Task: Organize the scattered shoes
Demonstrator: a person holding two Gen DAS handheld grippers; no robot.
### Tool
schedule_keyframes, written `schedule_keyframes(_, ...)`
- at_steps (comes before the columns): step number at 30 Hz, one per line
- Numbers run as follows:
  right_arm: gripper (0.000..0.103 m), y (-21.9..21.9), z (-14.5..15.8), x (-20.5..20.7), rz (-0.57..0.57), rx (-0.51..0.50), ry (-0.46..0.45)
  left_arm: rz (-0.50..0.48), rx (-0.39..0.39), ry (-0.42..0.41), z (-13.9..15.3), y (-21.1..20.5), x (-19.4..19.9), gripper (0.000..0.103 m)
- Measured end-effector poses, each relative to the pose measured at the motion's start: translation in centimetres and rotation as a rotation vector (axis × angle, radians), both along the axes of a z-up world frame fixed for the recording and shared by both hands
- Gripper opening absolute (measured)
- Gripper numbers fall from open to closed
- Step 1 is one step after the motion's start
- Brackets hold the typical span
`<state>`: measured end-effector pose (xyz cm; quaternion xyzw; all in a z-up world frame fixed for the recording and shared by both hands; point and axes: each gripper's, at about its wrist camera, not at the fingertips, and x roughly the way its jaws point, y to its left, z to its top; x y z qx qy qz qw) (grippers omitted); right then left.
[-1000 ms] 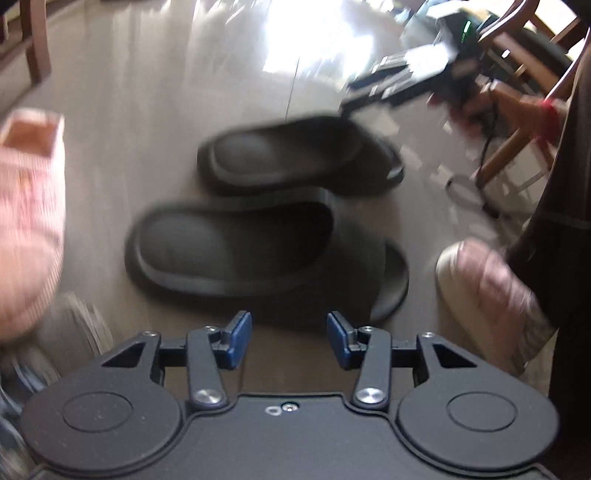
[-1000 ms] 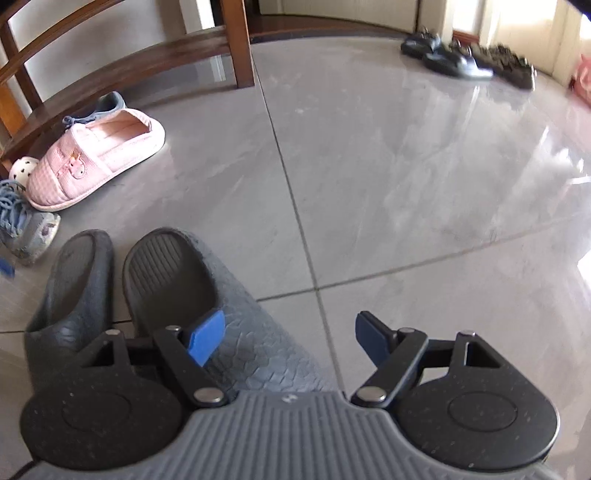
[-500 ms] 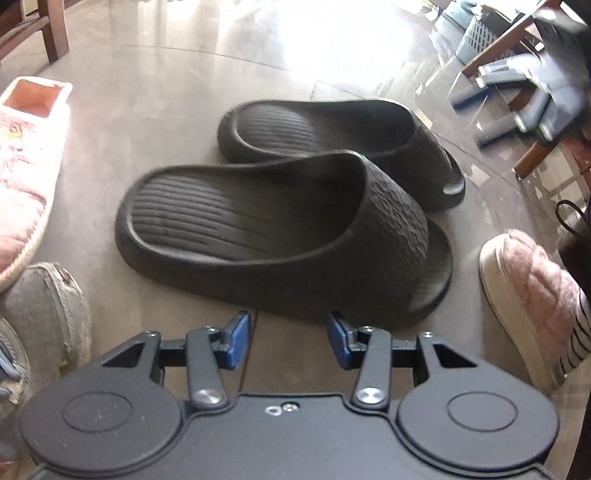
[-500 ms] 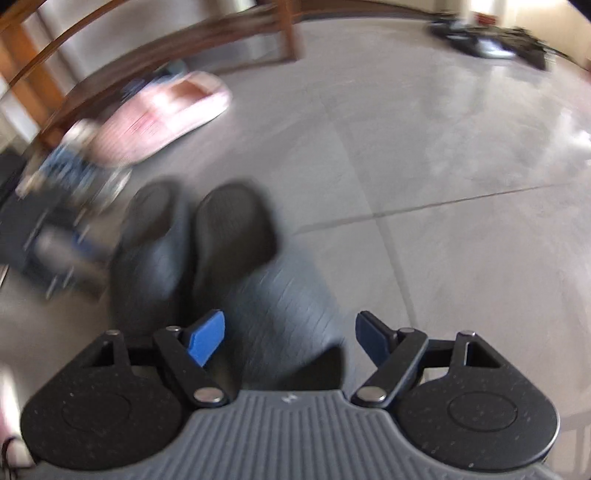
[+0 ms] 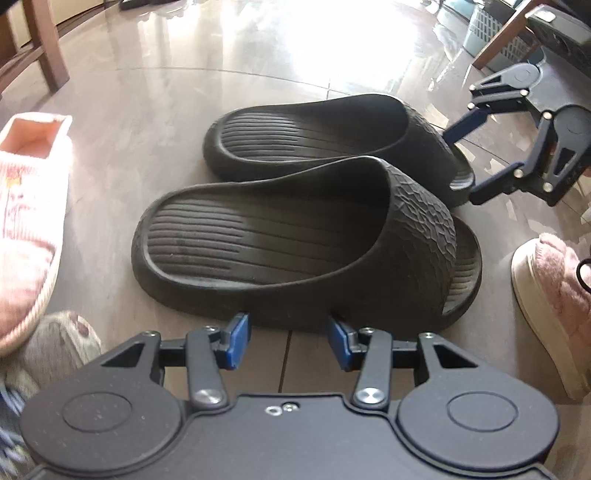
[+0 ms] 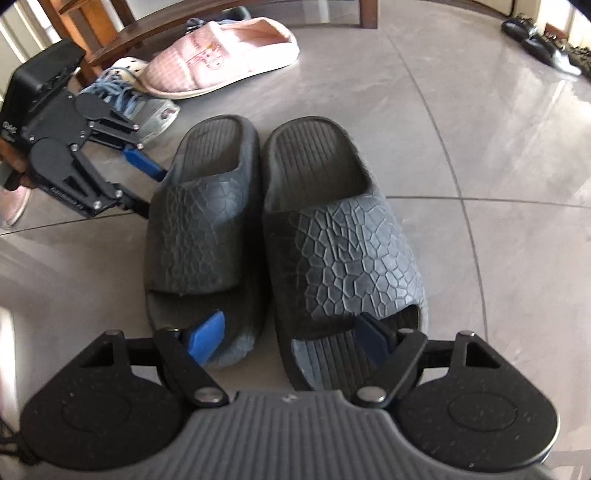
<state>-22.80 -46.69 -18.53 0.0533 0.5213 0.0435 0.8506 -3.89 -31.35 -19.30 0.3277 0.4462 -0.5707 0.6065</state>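
Observation:
Two black textured slides lie side by side on the grey tile floor. My left gripper [image 5: 287, 341] is open, its blue fingertips just short of the side of the near slide [image 5: 295, 236]. The far slide [image 5: 314, 136] lies behind it, and my right gripper [image 5: 465, 162] shows open at its toe end. In the right wrist view my right gripper [image 6: 290, 336] is open at the toes of the left slide [image 6: 203, 221] and the right slide [image 6: 340, 229], clamping nothing. My left gripper [image 6: 147, 184] shows beside the left slide.
A pink slipper [image 5: 29, 221] [image 6: 221, 55] and a blue-laced sneaker [image 6: 122, 96] lie near a wooden bench [image 6: 110, 33]. A person's foot in a pink fuzzy slipper [image 5: 550, 306] stands at the right. Dark shoes [image 6: 539, 40] sit far off. A chair leg [image 5: 48, 44] stands at the left.
My left gripper has moved closer to the near slide. My right gripper has swung round to the toe end of the pair. Both stay open.

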Motion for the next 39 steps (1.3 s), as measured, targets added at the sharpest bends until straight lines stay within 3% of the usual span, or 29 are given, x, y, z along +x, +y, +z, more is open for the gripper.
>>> schedule_keyframes(6,0.081,-1.3,-0.1,0.6,-0.088,-0.019,-0.014,-0.110,-0.023,-0.093,0.1,-3.9,-0.6,0.045)
schedule_keyframes(11,0.082,-2.1,-0.2,1.1,-0.206,-0.106,0.017,-0.094,-0.043,-0.088,-0.1,-6.7,-0.2,0.045)
schedule_keyframes(17,0.079,-3.4,-1.7,0.2,-0.293,-0.043,0.089,-0.096,-0.068,-0.097,-0.5,-9.5,-0.7,0.045)
schedule_keyframes(22,0.079,-2.8,-2.8,1.1,-0.309,-0.086,0.042,-0.125,-0.082,-0.113,-0.8,-9.3,-1.0,0.045)
schedule_keyframes(31,0.064,-5.6,-3.2,2.5,-0.414,-0.183,-0.060,-0.186,-0.104,-0.242,-0.7,-13.0,-1.0,0.045)
schedule_keyframes(35,0.063,-9.5,-3.2,3.8,-0.482,-0.186,-0.072,-0.136,-0.131,-0.250,-0.2,-15.9,-0.8,0.045)
schedule_keyframes(39,0.062,-13.4,-3.0,5.4,-0.565,-0.182,-0.074,0.005,-0.147,-0.225,1.4,-14.6,-0.4,0.046)
